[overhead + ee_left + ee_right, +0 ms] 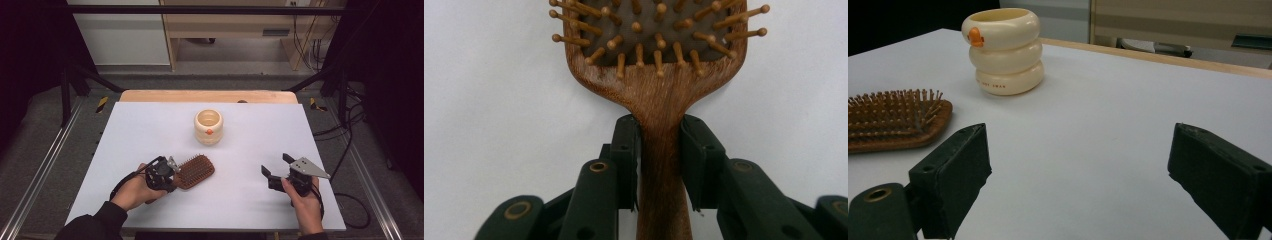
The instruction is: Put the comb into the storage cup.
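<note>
Gripping the brush [659,75] by its handle, the left gripper [659,150] has both pads pressed flat against the narrow wooden neck, one on each side; no gap shows between pad and wood. Brush lies on the table [150,125], bristles up, head pointing away from the left hand [132,192] toward the table's middle. Head is a rounded wooden paddle with a dark cushion and ball-tipped wooden pins. No mark or lettering readable on the wood.

Right gripper [277,167], held in the right hand [305,205] on the near right of the table, has its jaws spread wide with nothing between them, only bare table surface. It sits well apart from the brush. Grey three-cornered plate on its top, cable trailing off the near right edge.

Farther back, near the table's centre, stands a cream cup [208,126], upright, shaped like three stacked rings, open at the top. Small orange knob on its upper ring. A short line of small dark print sits on the lowest ring in the right gripper view [993,85], too small to read. Cup is well apart from both grippers and from the brush.

Beyond the far table edge: wooden furniture and cables on the floor.
</note>
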Tool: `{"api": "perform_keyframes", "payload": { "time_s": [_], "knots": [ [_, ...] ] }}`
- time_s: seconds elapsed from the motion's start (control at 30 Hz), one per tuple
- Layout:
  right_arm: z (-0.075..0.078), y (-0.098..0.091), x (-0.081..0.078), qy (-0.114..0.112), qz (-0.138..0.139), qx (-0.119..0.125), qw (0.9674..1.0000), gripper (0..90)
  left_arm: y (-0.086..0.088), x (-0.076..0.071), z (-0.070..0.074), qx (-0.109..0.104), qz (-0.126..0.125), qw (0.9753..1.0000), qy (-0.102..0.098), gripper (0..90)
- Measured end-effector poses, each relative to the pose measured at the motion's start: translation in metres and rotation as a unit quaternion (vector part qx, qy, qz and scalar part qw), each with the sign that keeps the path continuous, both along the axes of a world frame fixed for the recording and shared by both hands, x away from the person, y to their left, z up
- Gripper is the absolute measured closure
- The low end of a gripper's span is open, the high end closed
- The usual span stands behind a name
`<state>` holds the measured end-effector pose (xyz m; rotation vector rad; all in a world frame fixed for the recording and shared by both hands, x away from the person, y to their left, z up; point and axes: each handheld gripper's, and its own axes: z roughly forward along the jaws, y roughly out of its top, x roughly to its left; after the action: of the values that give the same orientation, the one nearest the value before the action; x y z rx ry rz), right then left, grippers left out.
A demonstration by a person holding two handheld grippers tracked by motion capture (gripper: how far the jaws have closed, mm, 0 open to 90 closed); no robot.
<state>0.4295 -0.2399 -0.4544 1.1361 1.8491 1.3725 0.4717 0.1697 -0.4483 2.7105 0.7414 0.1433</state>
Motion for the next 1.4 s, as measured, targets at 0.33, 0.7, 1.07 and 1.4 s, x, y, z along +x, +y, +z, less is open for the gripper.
{"api": "perform_keyframes", "payload": {
  "time_s": [0.33, 0.7, 1.07, 1.4],
  "knots": [
    [0.0, 0.0, 0.0, 0.001, 0.001, 0.0, 1.0, 10.0, 0.002, -0.005, 0.0, -0.005, -0.009, 0.9997, -0.022, 72.4],
    [0.001, 0.002, 0.0, 0.0, 0.003, 0.004, 1.0, 10.0, -0.001, -0.017, 0.015, -0.045, -0.017, 0.9949, -0.088, 72.4],
    [0.002, 0.01, -0.001, 0.01, 0.018, 0.037, 0.9991, 8.8, 0.001, -0.026, 0.015, -0.128, 0.004, 0.9762, -0.175, 72.5],
    [0.005, 0.025, 0.0, 0.012, 0.032, 0.083, 0.9959, 7.5, 0.01, -0.031, 0.009, -0.186, 0.018, 0.9543, -0.234, 72.5]
  ]
}}
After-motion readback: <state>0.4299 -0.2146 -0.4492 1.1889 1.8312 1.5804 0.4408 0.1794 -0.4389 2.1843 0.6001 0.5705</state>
